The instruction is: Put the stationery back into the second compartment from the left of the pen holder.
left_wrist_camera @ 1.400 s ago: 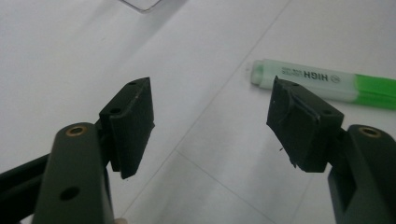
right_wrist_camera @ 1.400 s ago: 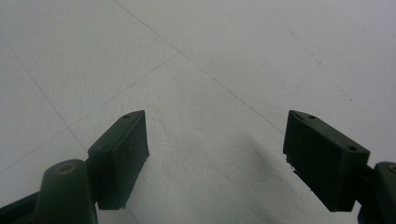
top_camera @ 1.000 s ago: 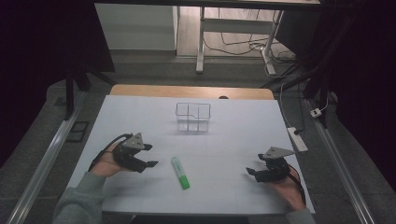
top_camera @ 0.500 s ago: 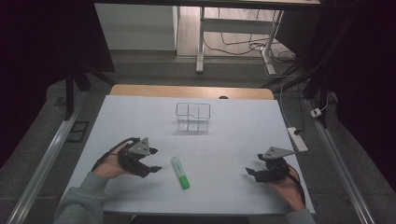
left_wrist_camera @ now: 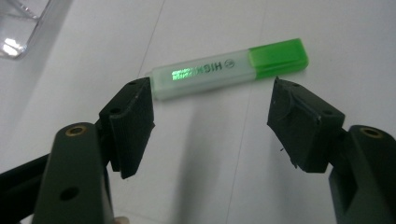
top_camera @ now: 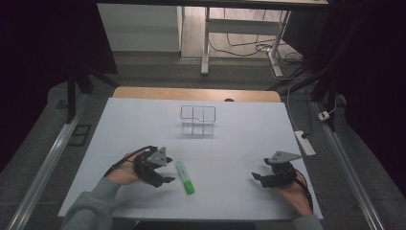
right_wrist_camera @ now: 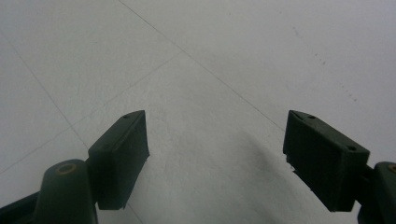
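A green highlighter (top_camera: 185, 177) lies flat on the white table, pale barrel and bright green cap (left_wrist_camera: 278, 57). My left gripper (top_camera: 165, 175) stands open just left of it, its jaws spread wide with the highlighter (left_wrist_camera: 229, 69) lying crosswise just beyond the fingertips, untouched. My right gripper (top_camera: 257, 178) rests open near the table's front right, nothing between its jaws (right_wrist_camera: 215, 140), only bare white surface ahead.
A clear wire-frame divided organizer (top_camera: 197, 120) stands at the middle back of the white table (top_camera: 239, 143); its corner (left_wrist_camera: 18, 28) shows at the upper left of the left gripper view. A power strip (top_camera: 305, 143) lies by the right edge.
My left gripper has slid to the right, closing in on the highlighter. The right gripper has stayed put.
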{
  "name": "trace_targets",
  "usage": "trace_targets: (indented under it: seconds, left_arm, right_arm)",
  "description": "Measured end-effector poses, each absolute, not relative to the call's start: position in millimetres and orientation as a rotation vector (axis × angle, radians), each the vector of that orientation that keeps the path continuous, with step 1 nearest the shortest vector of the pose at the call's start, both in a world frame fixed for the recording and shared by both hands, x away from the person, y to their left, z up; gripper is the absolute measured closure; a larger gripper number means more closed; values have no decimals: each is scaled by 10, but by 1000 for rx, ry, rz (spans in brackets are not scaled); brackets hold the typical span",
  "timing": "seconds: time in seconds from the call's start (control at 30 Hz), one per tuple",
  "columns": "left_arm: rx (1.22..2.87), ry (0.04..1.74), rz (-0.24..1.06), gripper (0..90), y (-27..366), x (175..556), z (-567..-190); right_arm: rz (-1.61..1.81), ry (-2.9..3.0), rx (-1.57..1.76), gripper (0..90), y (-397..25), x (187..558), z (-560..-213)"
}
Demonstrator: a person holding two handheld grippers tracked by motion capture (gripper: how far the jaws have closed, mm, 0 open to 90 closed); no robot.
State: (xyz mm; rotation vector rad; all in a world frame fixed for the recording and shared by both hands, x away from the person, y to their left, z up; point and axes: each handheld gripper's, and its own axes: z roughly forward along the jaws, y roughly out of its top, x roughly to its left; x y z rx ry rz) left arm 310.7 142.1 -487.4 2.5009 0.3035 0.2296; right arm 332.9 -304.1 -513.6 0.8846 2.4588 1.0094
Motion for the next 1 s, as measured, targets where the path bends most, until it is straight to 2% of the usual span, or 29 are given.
trace_targets:
  seconds: [0.63, 0.8, 1.0]
  left_arm:
    - [2609, 69, 150, 311, 1025, 3291, -4847]
    - [2691, -100, 138, 288, 891, 3376, -4870]
    - [2726, -227, 107, 288, 793, 3422, -4865]
  right_arm:
    - [1005, 2469, 884, 224, -3041, 3335, -5147]
    - [1002, 2475, 884, 224, -3038, 3338, -5155]
    - [1001, 2478, 886, 225, -3040, 3341, -5161]
